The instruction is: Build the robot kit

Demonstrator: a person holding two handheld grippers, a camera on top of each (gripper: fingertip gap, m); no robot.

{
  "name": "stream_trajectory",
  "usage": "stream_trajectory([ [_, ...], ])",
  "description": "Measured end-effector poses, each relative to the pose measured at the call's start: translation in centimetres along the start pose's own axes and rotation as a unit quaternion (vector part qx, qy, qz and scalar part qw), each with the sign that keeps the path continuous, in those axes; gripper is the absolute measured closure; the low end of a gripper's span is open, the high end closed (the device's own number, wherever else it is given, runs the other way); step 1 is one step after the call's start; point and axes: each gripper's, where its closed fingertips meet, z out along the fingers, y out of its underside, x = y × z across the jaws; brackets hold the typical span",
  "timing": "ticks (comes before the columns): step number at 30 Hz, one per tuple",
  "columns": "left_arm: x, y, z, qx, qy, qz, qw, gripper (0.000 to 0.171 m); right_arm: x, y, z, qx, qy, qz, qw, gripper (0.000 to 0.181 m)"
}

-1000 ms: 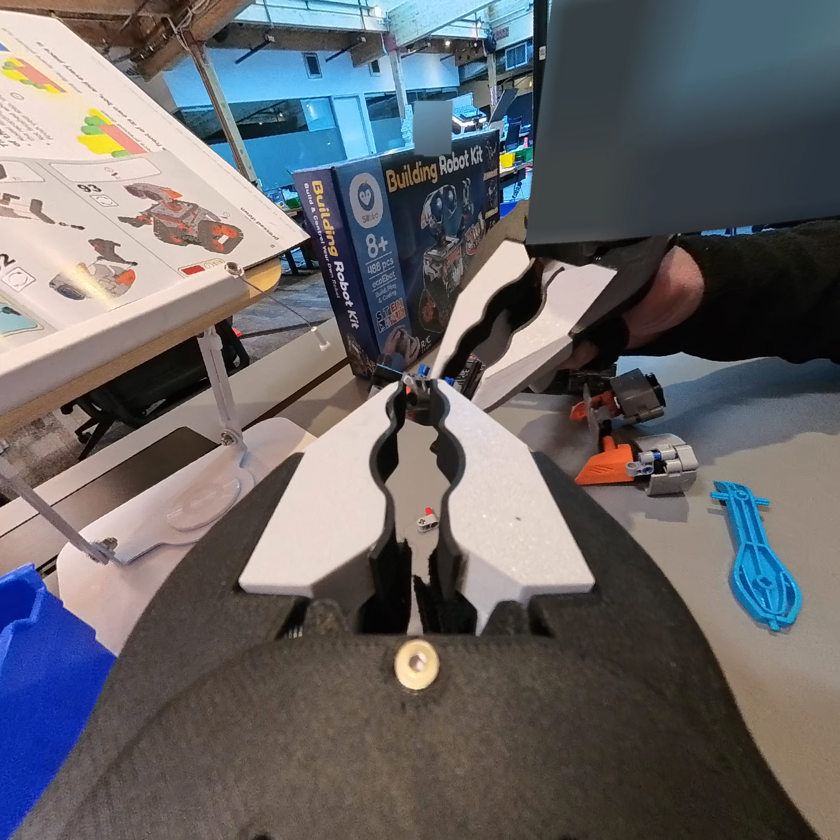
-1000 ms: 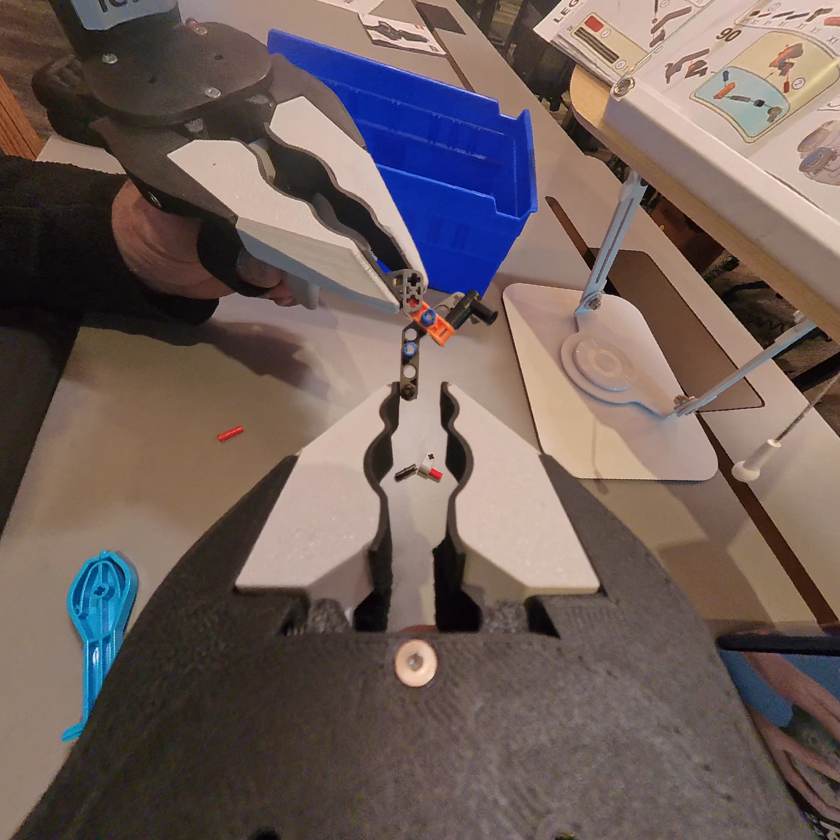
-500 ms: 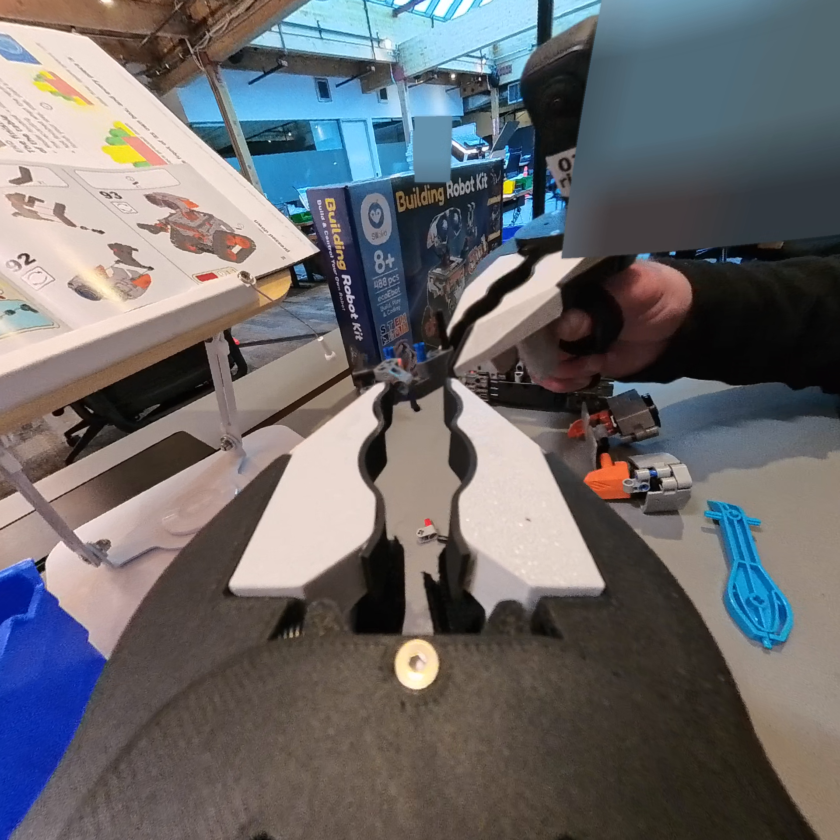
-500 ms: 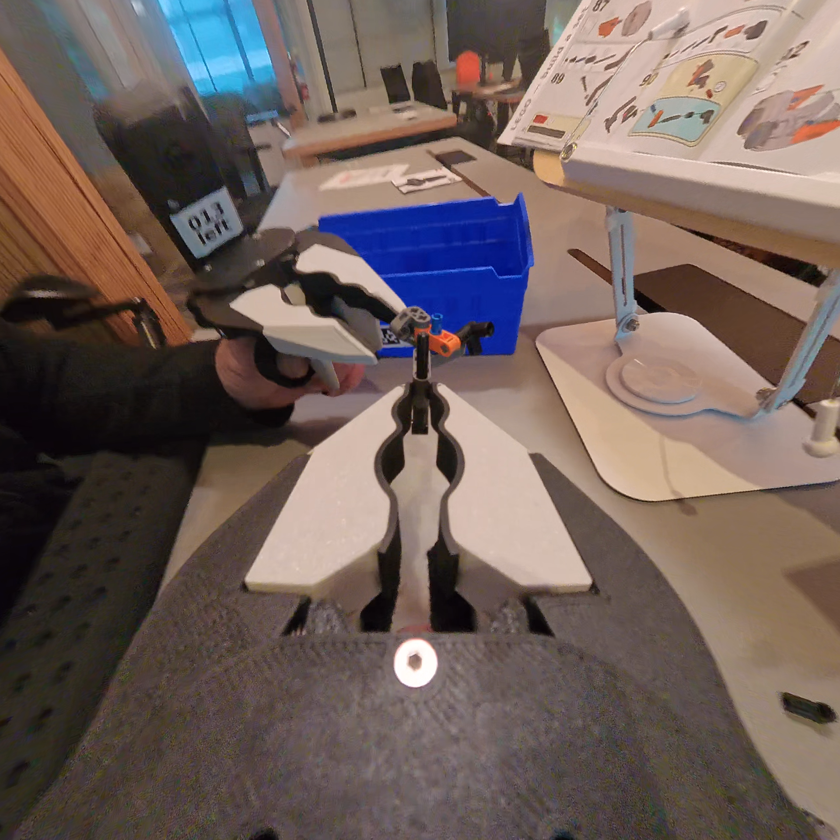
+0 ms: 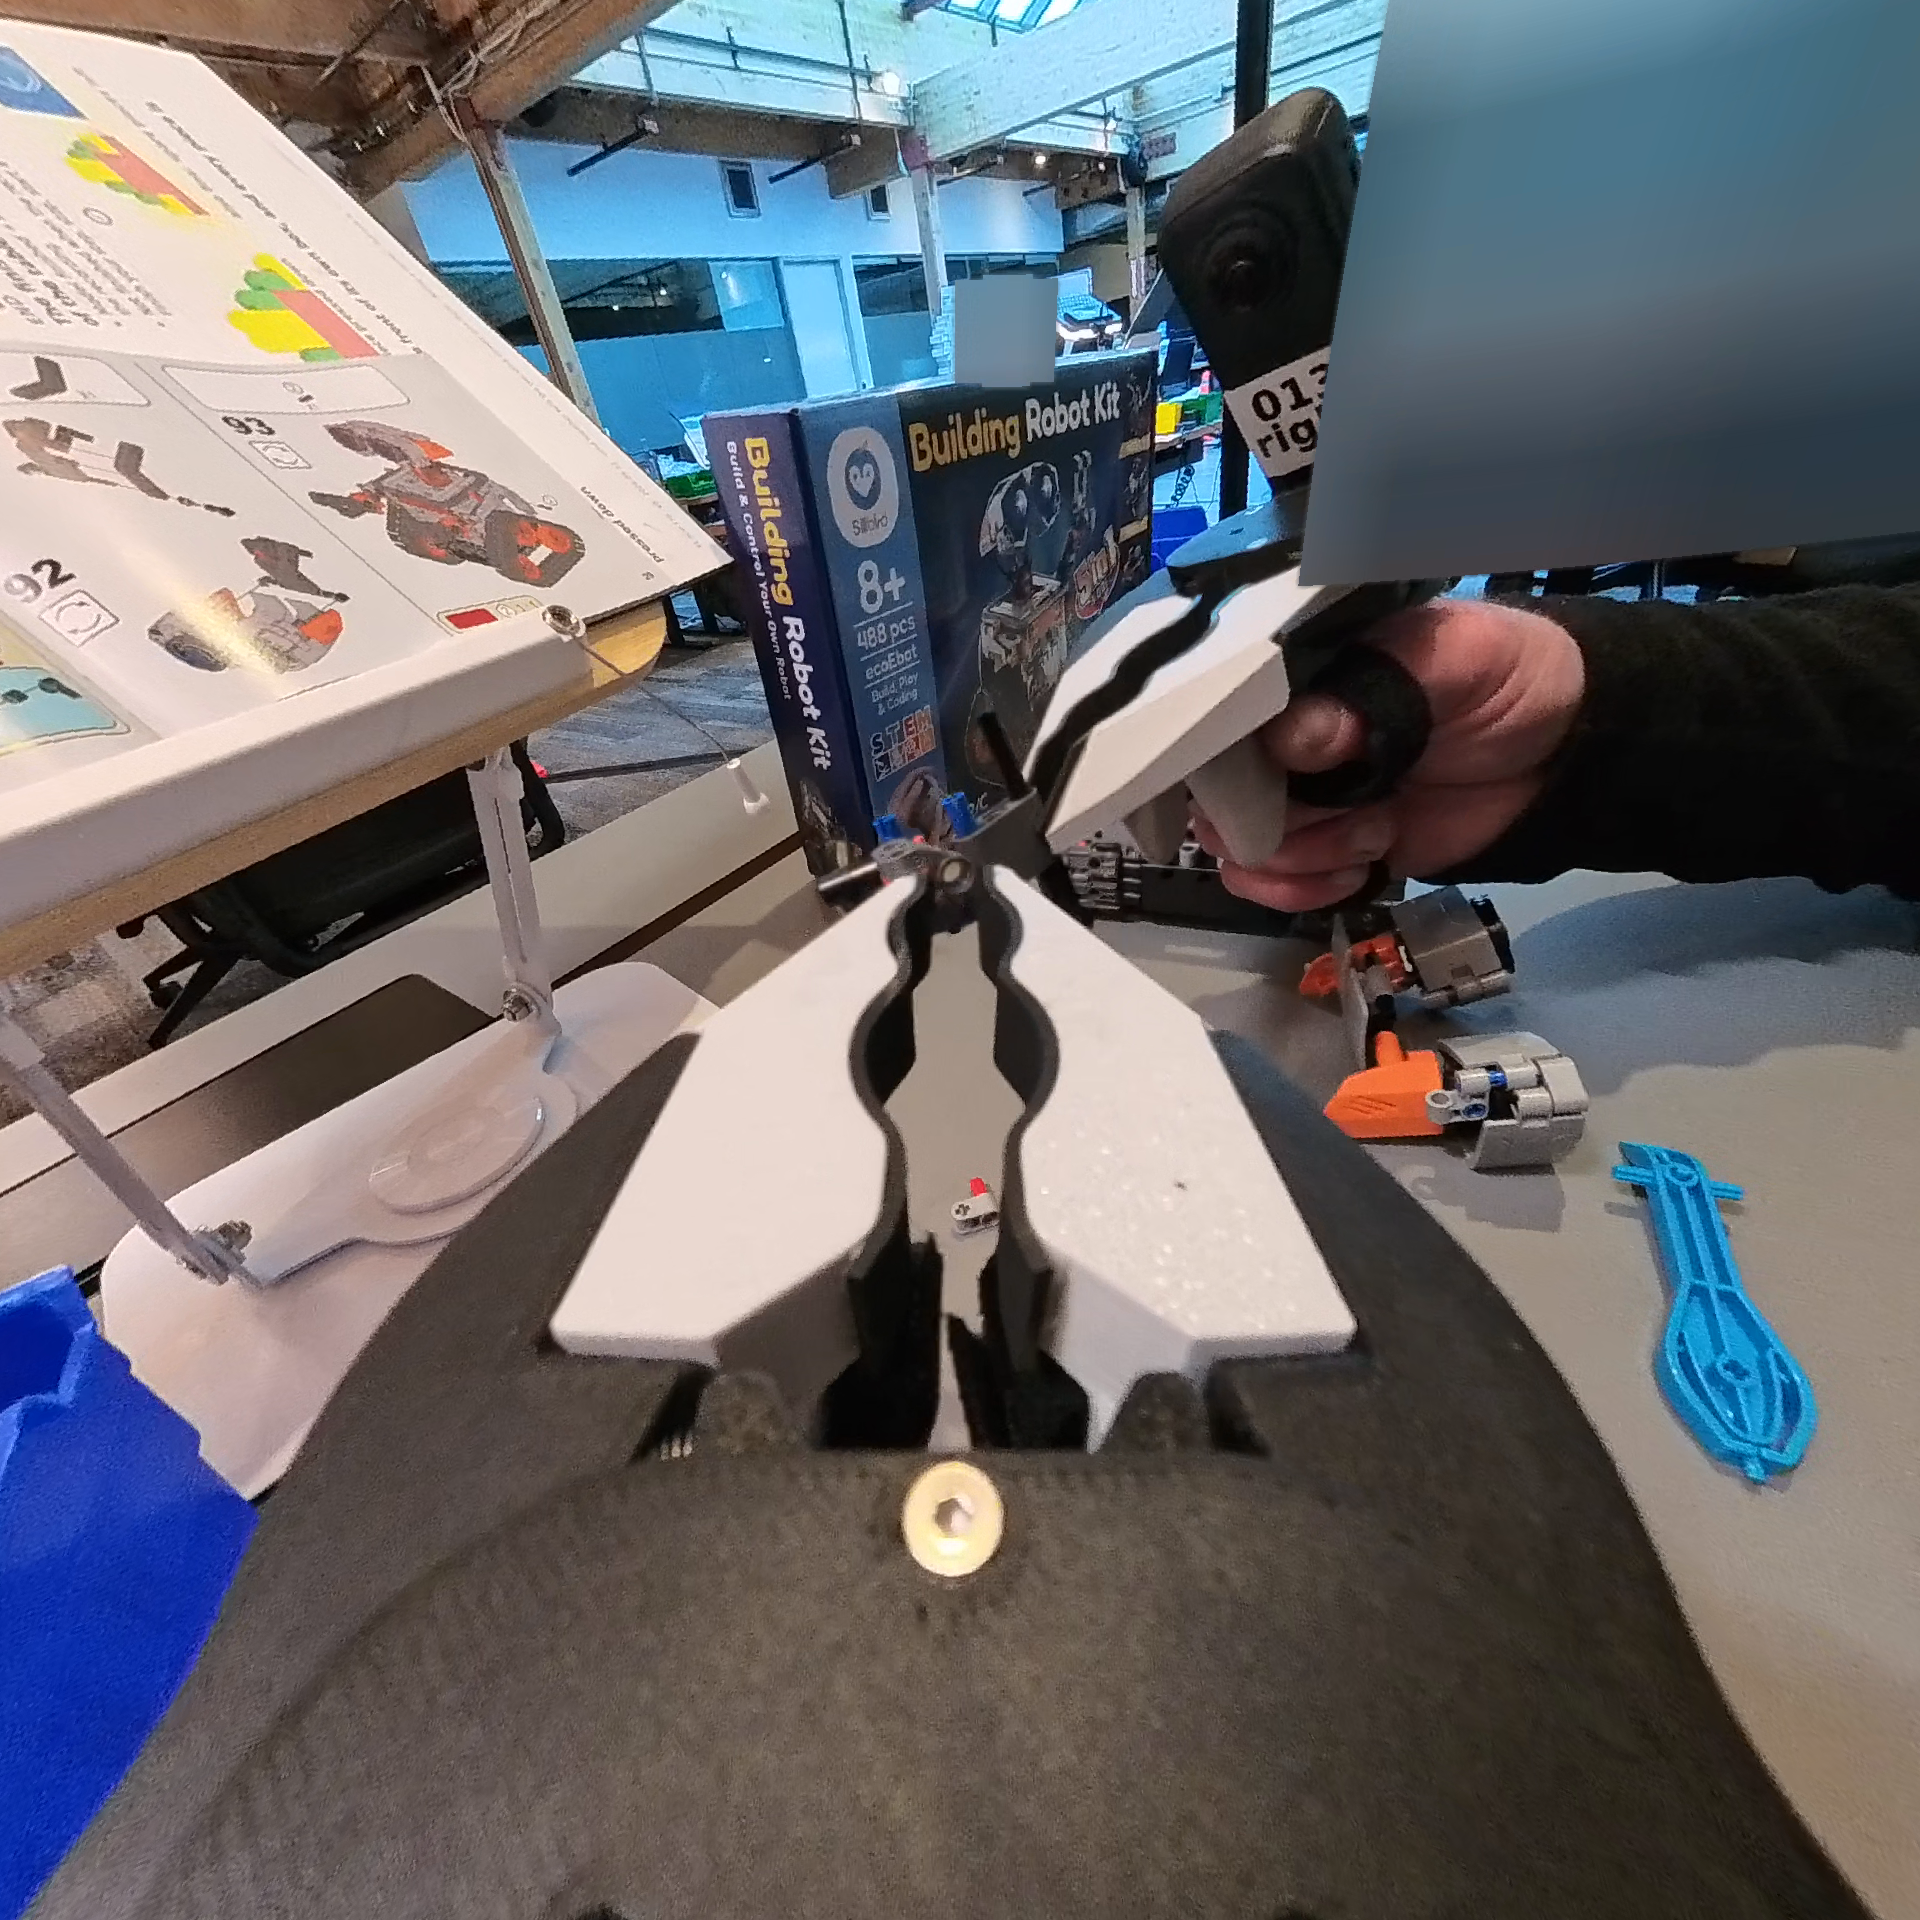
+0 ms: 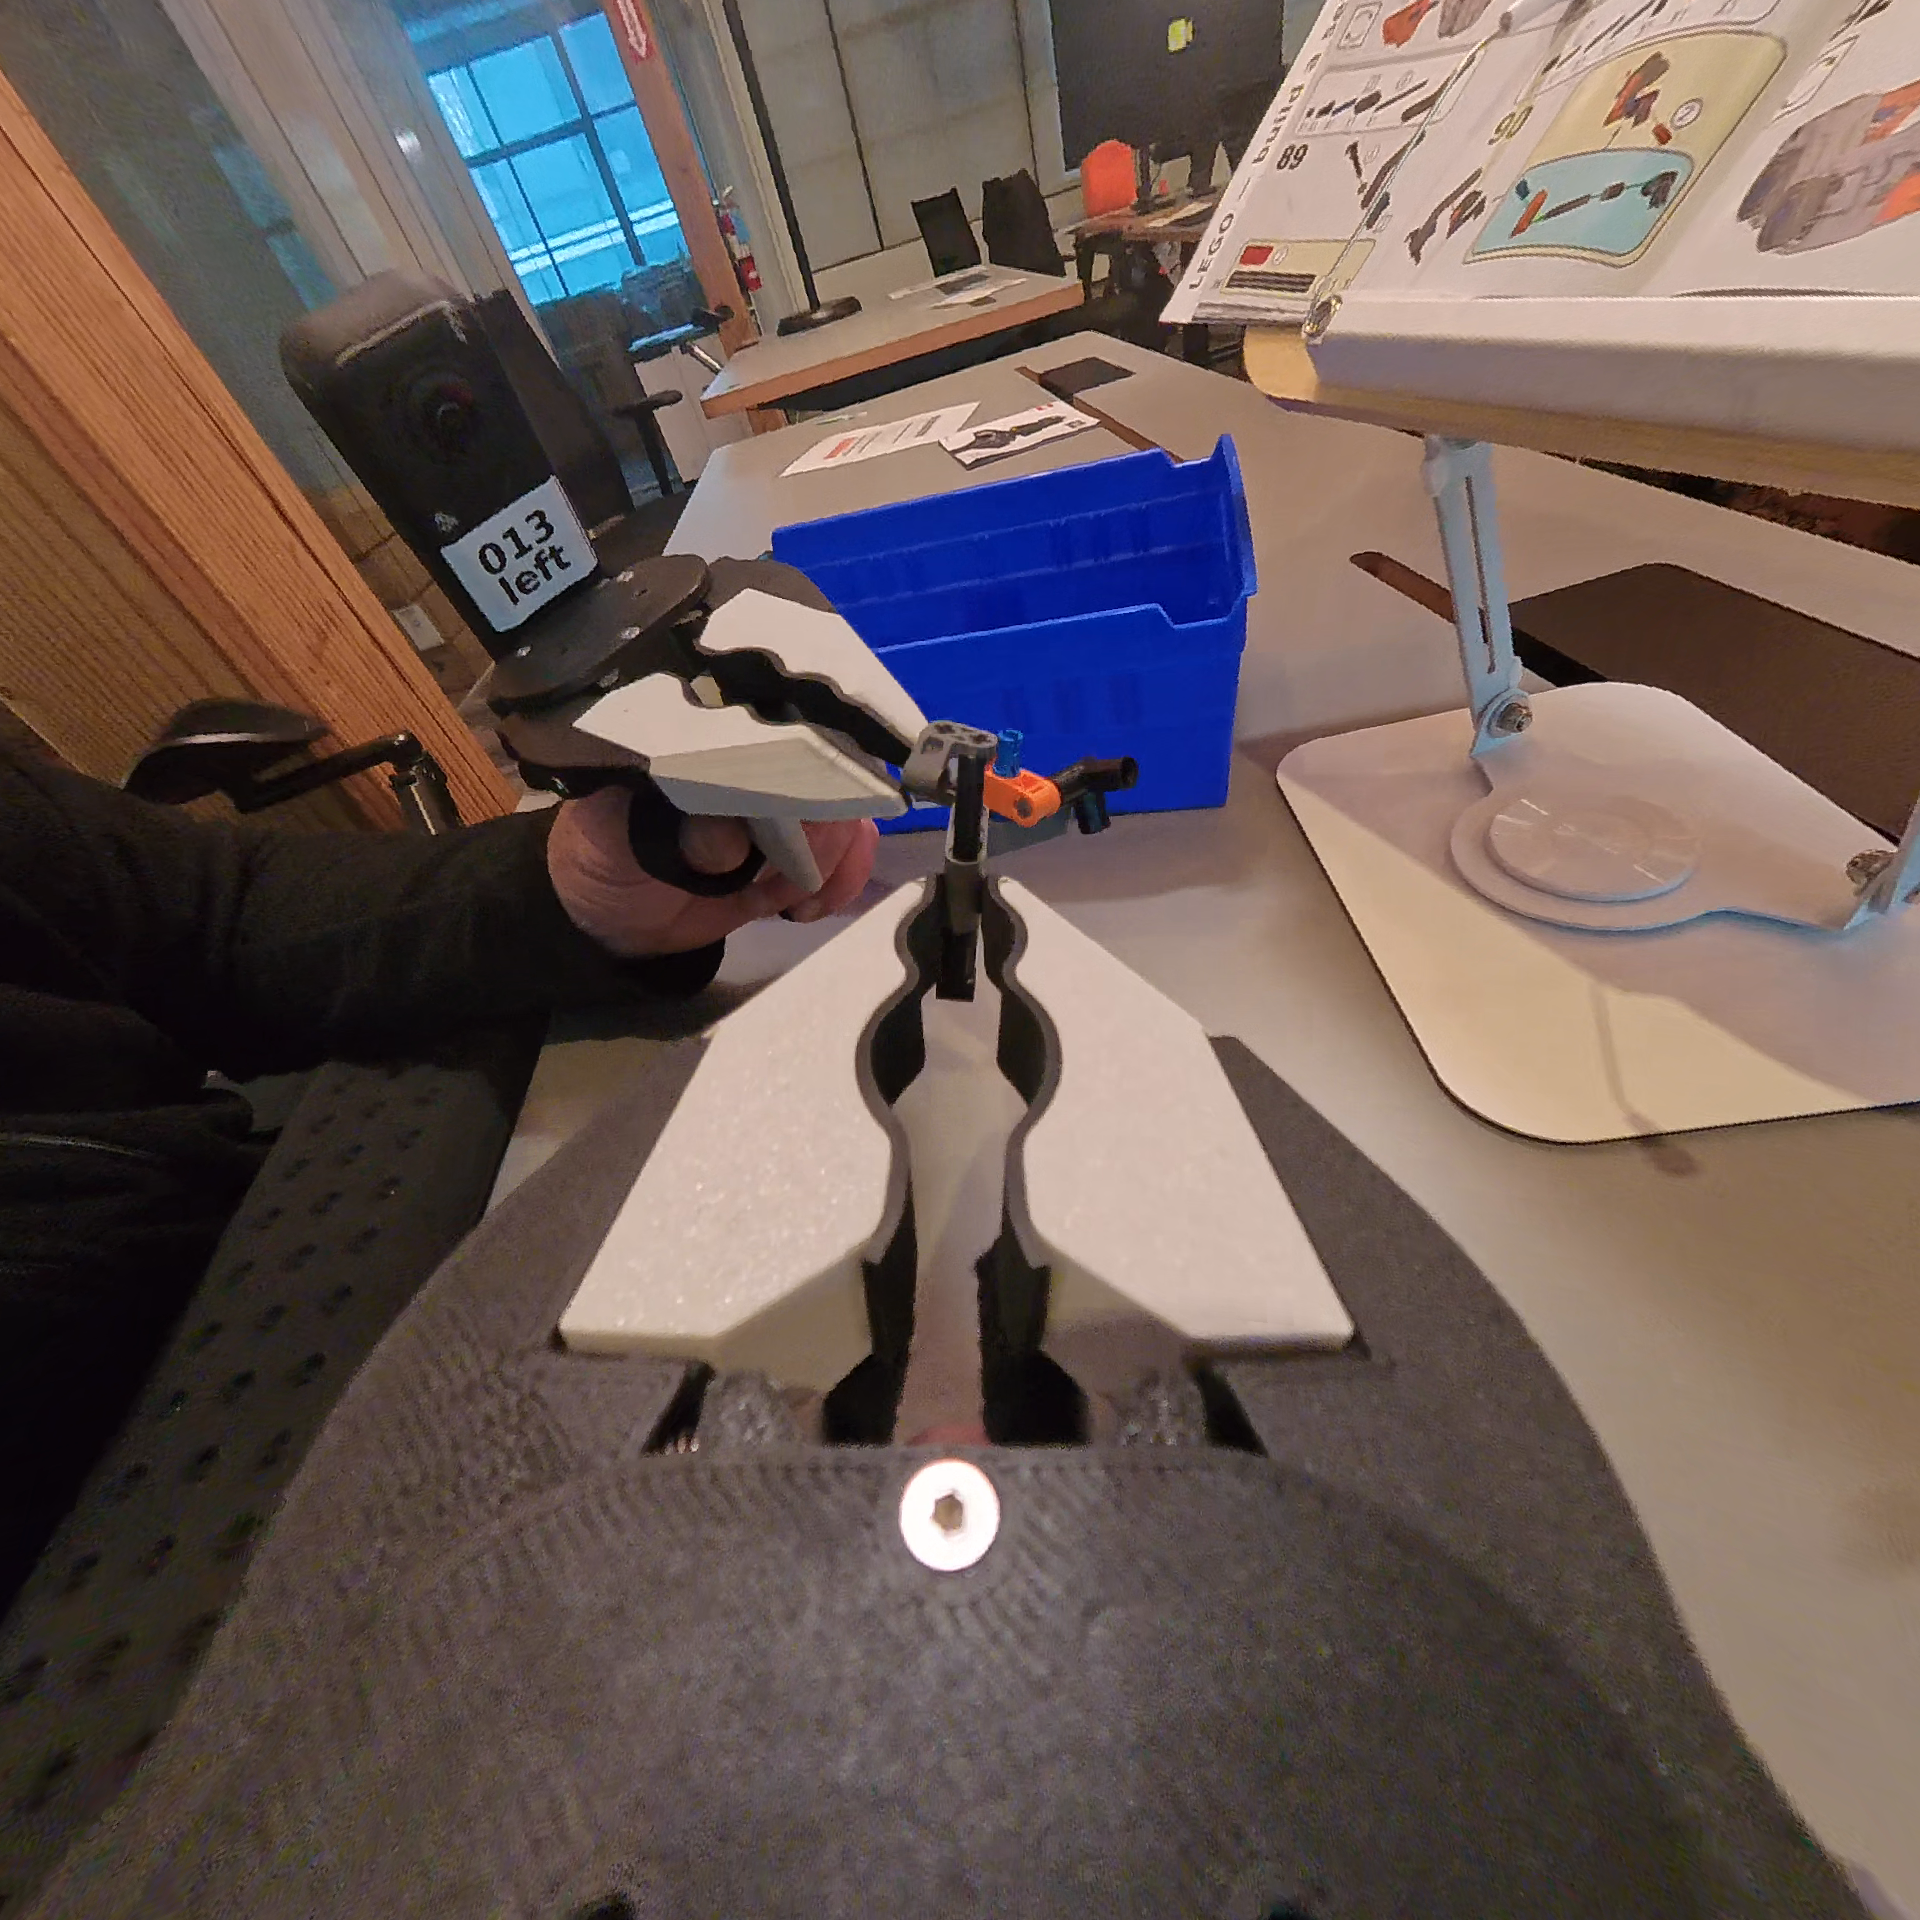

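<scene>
A small brick assembly [image 6: 1023, 795] of a grey connector, an orange piece, blue pins and a black beam hangs above the grey table [image 6: 1558, 1351]. My left gripper [image 5: 951, 883] is shut on its grey connector end [image 5: 925, 857]. My right gripper [image 6: 961, 899] is shut on the black beam [image 6: 961, 831] that hangs down from it. In the left wrist view the right gripper [image 5: 1039, 816] comes in from the right, held by a hand. In the right wrist view the left gripper [image 6: 906, 781] comes in from the left.
An instruction booklet [image 5: 260, 468] lies on a white stand [image 6: 1558, 935]. A blue bin [image 6: 1039, 644] stands behind the assembly. A kit box [image 5: 935, 582], grey and orange sub-assemblies [image 5: 1455, 1101], a blue separator tool [image 5: 1714, 1330] and a small grey and red pin [image 5: 977, 1210] are on the table. Left and right tips are no more than a few centimetres apart.
My right gripper was open below the hanging black beam and has shut on it. Both grippers have risen and levelled out with the assembly between them.
</scene>
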Motion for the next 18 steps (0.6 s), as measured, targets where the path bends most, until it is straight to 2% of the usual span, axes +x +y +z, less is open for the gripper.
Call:
stream_trajectory([
  [18,0.09,0.11,0.03,-0.009,-0.003,0.013,1.0,0.165,0.23,0.59,0.24,-0.023,0.024,-0.037,0.999,0.176],
])
